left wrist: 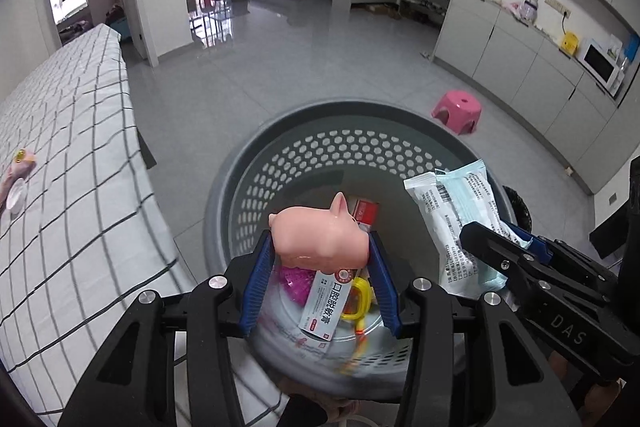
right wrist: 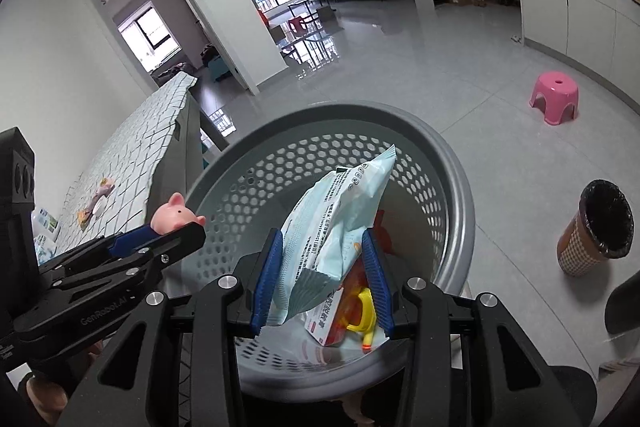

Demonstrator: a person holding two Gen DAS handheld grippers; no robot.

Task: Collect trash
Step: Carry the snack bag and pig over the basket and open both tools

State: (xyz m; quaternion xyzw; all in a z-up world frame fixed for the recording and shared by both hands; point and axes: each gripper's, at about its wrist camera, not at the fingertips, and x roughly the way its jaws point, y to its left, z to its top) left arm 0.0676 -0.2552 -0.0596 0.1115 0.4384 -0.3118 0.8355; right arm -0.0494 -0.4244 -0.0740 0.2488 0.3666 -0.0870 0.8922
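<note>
Both hands over the basket, each with trash to drop

From the left: the table (left wrist: 72,131) holds more scraps, well apart; the left gripper (left wrist: 320,259) clamps a pig (left wrist: 320,235) above the basket (left wrist: 400,115); the right gripper (right wrist: 324,275) pinches a packet (right wrist: 336,219) over the same opening, boxes and a yellow toy already inside. The step looks like delivery; next, each needs its jaws spread so the load falls in, clear of the rim

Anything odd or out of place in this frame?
Yes: the left gripper holds a pink pig toy over the grey basket, odd for trash. The small lined bin stands unused on the floor.
</note>
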